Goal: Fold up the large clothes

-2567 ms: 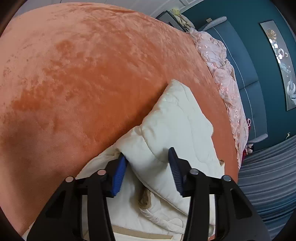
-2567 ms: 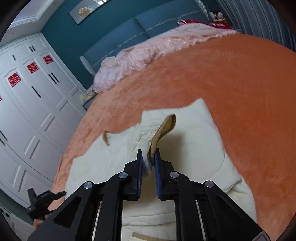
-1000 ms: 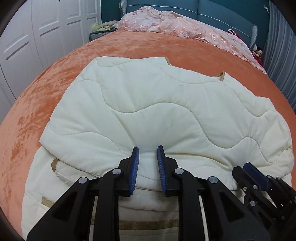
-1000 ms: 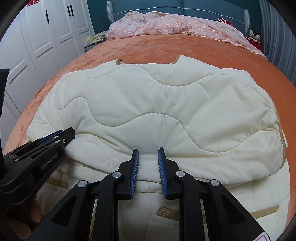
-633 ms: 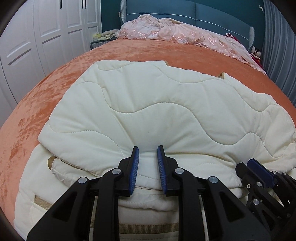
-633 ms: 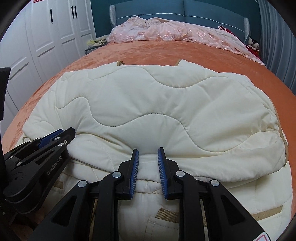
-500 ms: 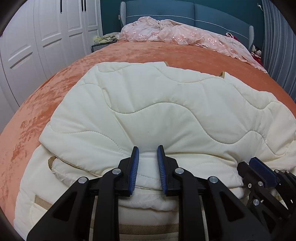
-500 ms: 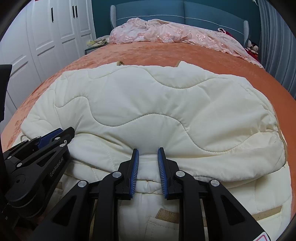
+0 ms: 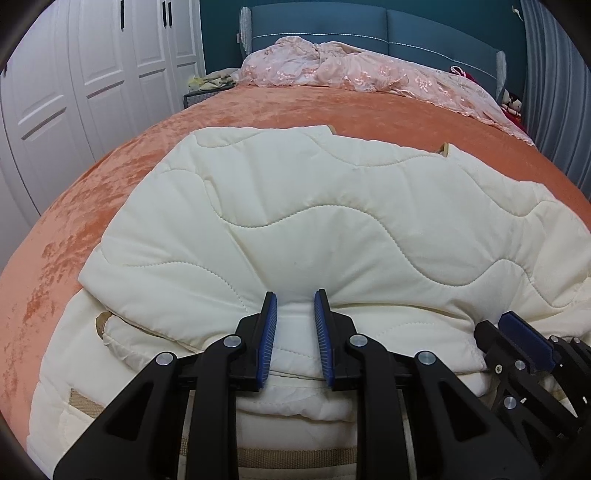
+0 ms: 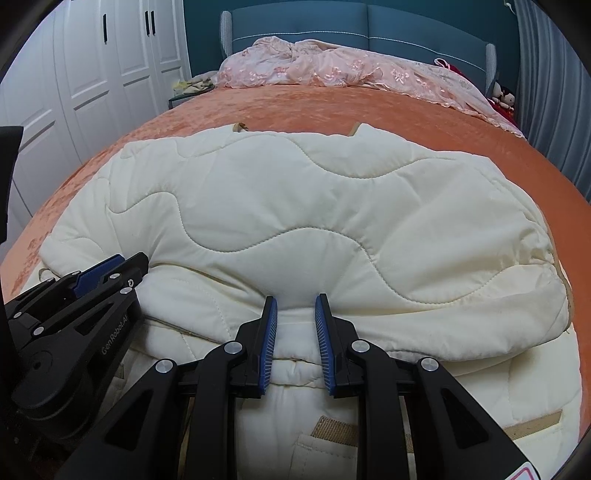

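Cream quilted jacket [image 9: 332, 221] lay across the orange bedspread [image 9: 110, 177], filling the middle and lower part of both views, with one padded layer already turned over the rest so that its rolled near edge ran along the bottom of each frame. The left gripper [image 9: 294, 332], at lower centre of the left wrist view, had its blue pads nearly together and pinching a bunch of that near edge; fabric puckered up between them. The right gripper [image 10: 294, 336], at lower centre of its own view, clamped the same edge further along in the same narrow pinch. Each gripper showed at the lower corner of the other's view, so the two stood side by side along the hem. A pink lace coverlet [image 10: 332, 74] lay well apart at the top, by the blue headboard [image 10: 332, 22].

The step in hand looked like the second fold, with the doubled edge gripped and not yet carried. The next move would probably call for lifting both grips together and level, then taking the edge toward the far side so the thick padding folds evenly without slipping out.
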The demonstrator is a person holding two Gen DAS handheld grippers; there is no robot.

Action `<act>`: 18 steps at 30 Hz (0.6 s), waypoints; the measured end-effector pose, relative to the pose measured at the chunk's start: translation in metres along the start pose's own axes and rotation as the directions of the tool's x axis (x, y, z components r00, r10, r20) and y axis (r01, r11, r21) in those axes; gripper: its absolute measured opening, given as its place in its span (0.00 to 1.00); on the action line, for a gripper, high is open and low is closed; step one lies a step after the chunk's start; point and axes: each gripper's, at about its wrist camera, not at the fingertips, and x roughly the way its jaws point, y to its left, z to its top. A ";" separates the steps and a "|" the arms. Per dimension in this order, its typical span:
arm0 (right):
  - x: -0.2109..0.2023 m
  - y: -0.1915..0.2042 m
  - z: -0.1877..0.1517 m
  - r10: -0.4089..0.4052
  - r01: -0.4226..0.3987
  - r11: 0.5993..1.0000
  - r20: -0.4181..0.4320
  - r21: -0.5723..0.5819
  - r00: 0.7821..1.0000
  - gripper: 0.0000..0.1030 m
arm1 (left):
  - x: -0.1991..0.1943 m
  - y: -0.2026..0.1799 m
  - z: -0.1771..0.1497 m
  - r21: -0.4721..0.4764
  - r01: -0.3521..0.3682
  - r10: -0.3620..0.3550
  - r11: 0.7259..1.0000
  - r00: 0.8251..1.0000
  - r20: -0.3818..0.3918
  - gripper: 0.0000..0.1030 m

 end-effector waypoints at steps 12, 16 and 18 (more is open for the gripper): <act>-0.007 -0.039 0.113 0.313 -0.310 0.919 0.026 0.243 0.949 0.31 | -0.002 0.098 0.129 -0.230 0.135 -0.139 0.964 0.990 -0.003 0.53; 0.041 -0.016 0.159 0.346 -0.331 0.910 -0.019 0.250 0.938 0.42 | 0.040 0.116 0.167 -0.234 0.064 -0.079 0.970 0.995 -0.053 0.53; 0.067 0.002 0.178 0.363 -0.343 0.911 -0.052 0.227 0.930 0.46 | 0.061 0.120 0.175 -0.242 0.063 -0.087 0.968 0.992 -0.090 0.52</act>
